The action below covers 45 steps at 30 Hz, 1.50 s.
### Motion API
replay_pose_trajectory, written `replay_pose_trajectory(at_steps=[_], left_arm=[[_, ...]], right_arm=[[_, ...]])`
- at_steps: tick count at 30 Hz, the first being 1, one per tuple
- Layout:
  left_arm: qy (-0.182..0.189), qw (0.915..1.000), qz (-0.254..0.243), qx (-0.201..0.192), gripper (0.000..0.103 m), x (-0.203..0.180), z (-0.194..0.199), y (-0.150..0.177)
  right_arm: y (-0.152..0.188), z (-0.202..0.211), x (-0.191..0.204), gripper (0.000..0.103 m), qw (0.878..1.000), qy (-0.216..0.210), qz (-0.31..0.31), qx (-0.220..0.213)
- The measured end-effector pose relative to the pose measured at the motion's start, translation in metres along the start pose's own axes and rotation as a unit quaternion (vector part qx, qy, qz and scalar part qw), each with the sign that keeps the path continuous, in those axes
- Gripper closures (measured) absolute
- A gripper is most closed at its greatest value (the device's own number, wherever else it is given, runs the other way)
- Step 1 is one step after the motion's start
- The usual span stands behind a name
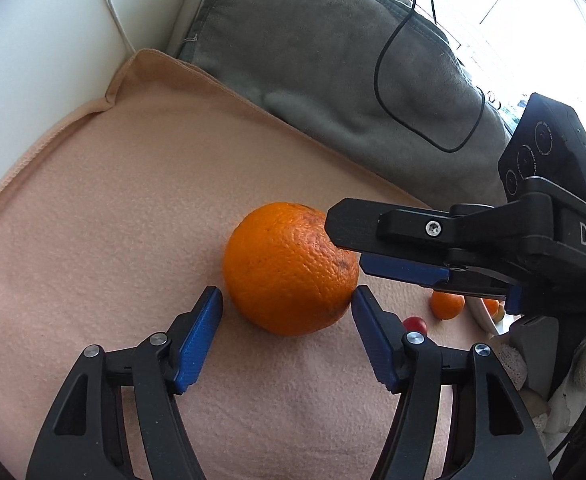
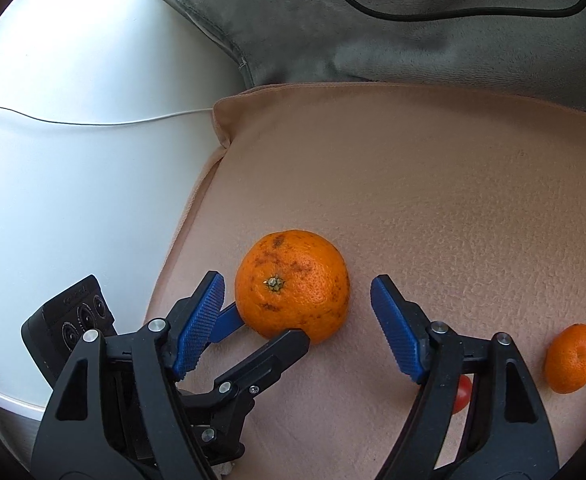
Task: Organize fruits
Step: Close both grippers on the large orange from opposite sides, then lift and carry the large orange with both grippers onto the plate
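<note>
A large orange (image 1: 289,268) lies on a peach cloth (image 1: 113,220). My left gripper (image 1: 287,304) is open with its blue pads on either side of the orange's near half, the right pad close to the peel. My right gripper (image 2: 297,292) is open above the same orange (image 2: 293,284), stem end up. In the left wrist view the right gripper's fingers (image 1: 393,232) reach in from the right over the orange. In the right wrist view the left gripper's fingers (image 2: 269,352) flank the orange from the lower left.
A small mandarin (image 2: 572,358) (image 1: 447,304) and a red cherry tomato (image 2: 462,394) (image 1: 415,325) lie on the cloth to the right. A grey cushion (image 1: 313,60) with a black cable (image 1: 393,80) lies behind. A white surface (image 2: 73,160) borders the cloth's left.
</note>
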<state>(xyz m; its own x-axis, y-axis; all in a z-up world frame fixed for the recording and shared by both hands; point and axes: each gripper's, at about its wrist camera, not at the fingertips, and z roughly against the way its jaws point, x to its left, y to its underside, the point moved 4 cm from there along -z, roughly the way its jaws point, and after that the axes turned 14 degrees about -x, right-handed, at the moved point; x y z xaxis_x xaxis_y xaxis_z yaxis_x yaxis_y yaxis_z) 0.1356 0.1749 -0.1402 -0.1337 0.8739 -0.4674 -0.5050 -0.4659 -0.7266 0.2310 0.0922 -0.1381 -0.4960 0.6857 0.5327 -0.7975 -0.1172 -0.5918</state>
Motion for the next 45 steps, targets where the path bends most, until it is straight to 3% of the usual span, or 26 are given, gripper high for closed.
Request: replay_pose_trajectory(at_steps=[4, 5, 6, 22, 35, 45], left_arm=[[0.005, 1.0, 0.003, 0.001, 0.037, 0.001, -0.001, 0.0], [0.007, 1.0, 0.003, 0.001, 0.038, 0.001, 0.0, 0.001], [0.009, 0.9999, 0.003, 0.001, 0.04, 0.001, 0.001, 0.001], [0.007, 0.9998, -0.014, -0.011, 0.041, -0.012, 0.013, 0.002], [0.034, 0.9979, -0.05, -0.026, 0.041, -0.07, 0.021, 0.0], [0.072, 0.9943, -0.077, -0.016, 0.041, -0.126, 0.009, 0.008]], right_arm=[[0.001, -0.008, 0.001, 0.024, 1.0, 0.0, -0.005, 0.005], [0.002, -0.01, 0.0, 0.026, 1.0, 0.0, -0.007, 0.006], [0.002, -0.012, 0.0, 0.035, 1.0, -0.001, -0.011, 0.008], [0.007, -0.004, 0.004, 0.038, 1.0, -0.003, -0.016, -0.001], [0.002, 0.064, -0.004, 0.038, 0.999, 0.005, -0.011, -0.05], [-0.002, 0.121, -0.033, 0.038, 0.995, 0.032, -0.019, -0.088]])
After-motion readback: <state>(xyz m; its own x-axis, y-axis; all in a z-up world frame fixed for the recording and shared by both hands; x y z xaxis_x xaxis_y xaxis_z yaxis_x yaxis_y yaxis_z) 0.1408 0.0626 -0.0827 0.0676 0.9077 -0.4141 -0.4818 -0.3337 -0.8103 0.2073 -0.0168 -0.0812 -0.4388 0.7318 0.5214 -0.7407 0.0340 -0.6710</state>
